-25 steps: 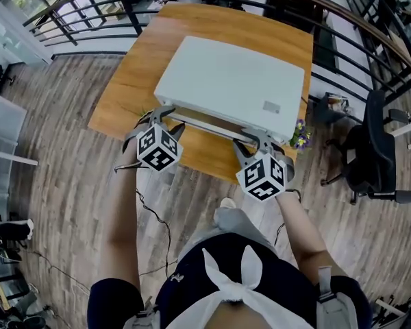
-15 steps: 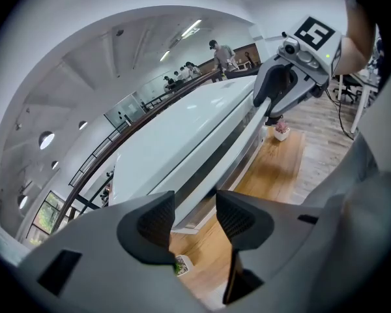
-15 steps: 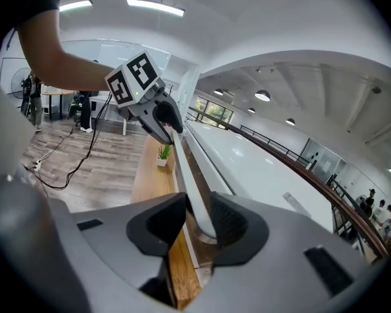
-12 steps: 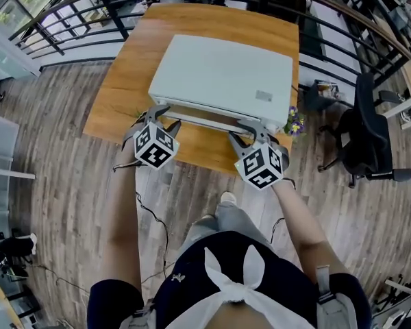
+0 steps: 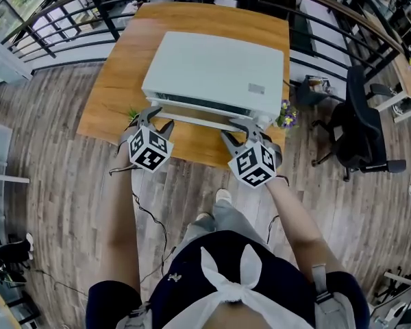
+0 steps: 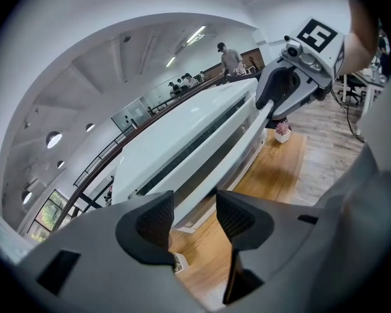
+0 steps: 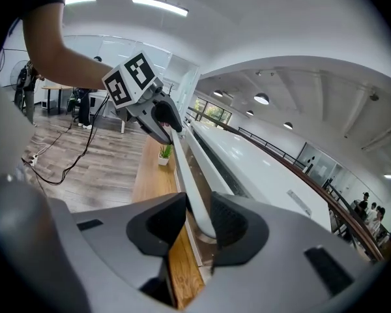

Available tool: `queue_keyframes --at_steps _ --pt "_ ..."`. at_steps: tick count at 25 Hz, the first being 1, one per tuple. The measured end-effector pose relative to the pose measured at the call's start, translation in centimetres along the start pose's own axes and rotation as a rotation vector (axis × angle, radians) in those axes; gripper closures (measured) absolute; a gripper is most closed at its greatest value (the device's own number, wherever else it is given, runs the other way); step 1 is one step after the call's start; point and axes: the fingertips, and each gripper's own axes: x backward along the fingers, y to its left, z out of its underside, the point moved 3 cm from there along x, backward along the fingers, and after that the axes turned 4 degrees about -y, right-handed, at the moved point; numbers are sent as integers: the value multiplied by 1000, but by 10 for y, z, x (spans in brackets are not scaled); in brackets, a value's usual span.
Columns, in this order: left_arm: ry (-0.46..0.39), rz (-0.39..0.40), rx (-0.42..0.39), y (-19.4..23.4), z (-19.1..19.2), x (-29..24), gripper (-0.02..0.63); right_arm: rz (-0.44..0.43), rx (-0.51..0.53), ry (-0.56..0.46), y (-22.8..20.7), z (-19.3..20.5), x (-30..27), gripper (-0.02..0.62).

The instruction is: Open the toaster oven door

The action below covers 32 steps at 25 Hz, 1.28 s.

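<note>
1. Nothing about my hold has changed since a second ago. Both grippers sit at the same ends of the handle (image 5: 198,120), and only the head view has slid, so the toaster oven (image 5: 212,70) lies a little higher and further left in it.
2. The white toaster oven stands on the wooden surface (image 5: 116,94) with its front towards me. It takes up most of the middle of the surface.
3. Its door (image 5: 207,108) stands upright against the oven body and is not swung down. I cannot tell whether it is cracked open at all.
4. My right gripper (image 5: 240,130) is at the handle's right end. In the right gripper view the white bar runs straight between my fingers (image 7: 231,223), and they are closed on it.
5. My left gripper (image 5: 157,118) is at the handle's left end. In the left gripper view my fingers (image 6: 156,223) stand apart, with the bar's end showing in the gap. The pads do not press on it.
6. Both grippers point down and forward at the oven front, with their marker cubes facing up at me.
7. A small plant (image 5: 285,118) with purple flowers stands on the surface just beside the oven's right front corner.
8. A black chair (image 5: 359,132) stands on the wooden floor (image 5: 68,184), well apart to my right.
</note>
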Motion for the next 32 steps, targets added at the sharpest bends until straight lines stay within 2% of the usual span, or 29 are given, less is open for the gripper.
queue_keyframes --at_steps 32 --pt "-5 9 18 -16 15 10 396 14 24 -2 24 5 6 480"
